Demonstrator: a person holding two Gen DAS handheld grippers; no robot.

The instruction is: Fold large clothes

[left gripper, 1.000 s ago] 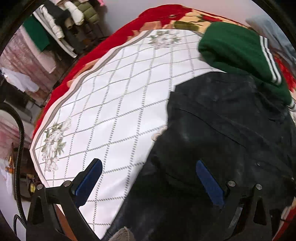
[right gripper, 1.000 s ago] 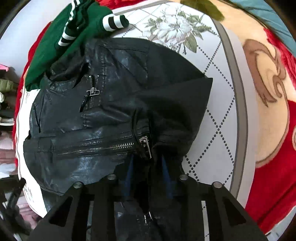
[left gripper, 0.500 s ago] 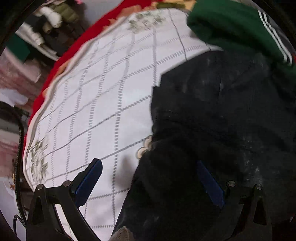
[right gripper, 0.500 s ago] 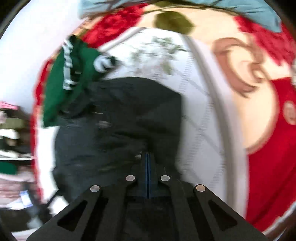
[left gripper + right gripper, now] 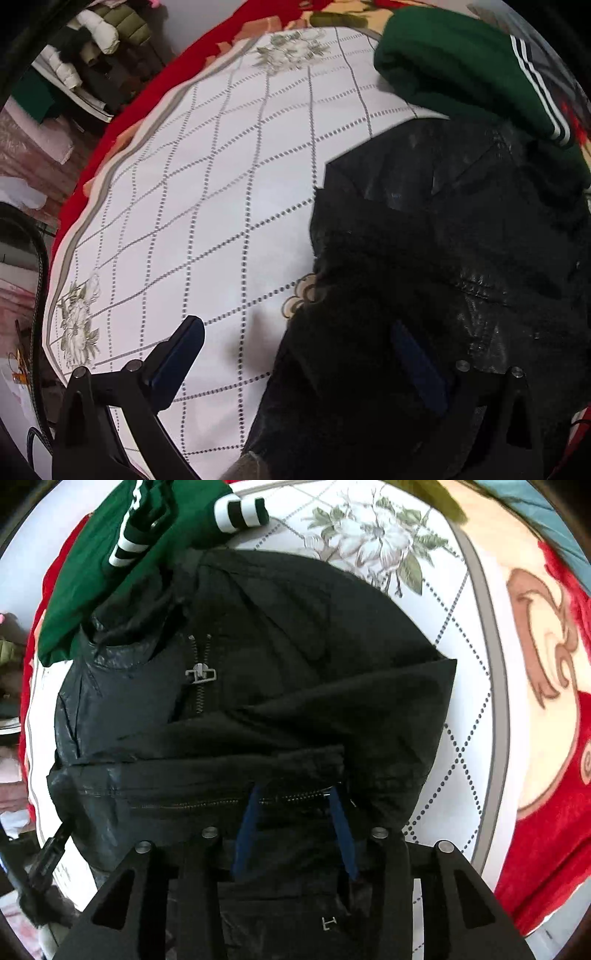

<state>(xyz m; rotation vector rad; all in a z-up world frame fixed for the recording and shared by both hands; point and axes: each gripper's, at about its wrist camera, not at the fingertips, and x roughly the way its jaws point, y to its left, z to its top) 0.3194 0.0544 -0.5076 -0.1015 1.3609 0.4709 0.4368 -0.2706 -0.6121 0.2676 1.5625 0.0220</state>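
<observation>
While the right gripper [image 5: 293, 806] was clamped flat on the black leather jacket [image 5: 258, 709] half a second ago, its blue fingers [image 5: 245, 823] now stand parted, straddling the zippered sleeve band without pinching it; judged released. The left gripper [image 5: 295, 354] is spread wide as before, one finger [image 5: 177, 354] over bare cloth, the other [image 5: 413, 362] over the jacket's near edge, gripping nothing.

The jacket lies on the white lattice-printed bedspread [image 5: 207, 206], toward its right side in the left wrist view, sleeve folded across the zipped front. A green striped garment [image 5: 110, 572] touches its collar at the far edge. The red floral blanket [image 5: 546, 738] borders the bedspread.

Judgement: the sleeve fold appears deposited; a further fold of the body likely remains, and stiff leather may spring back.
</observation>
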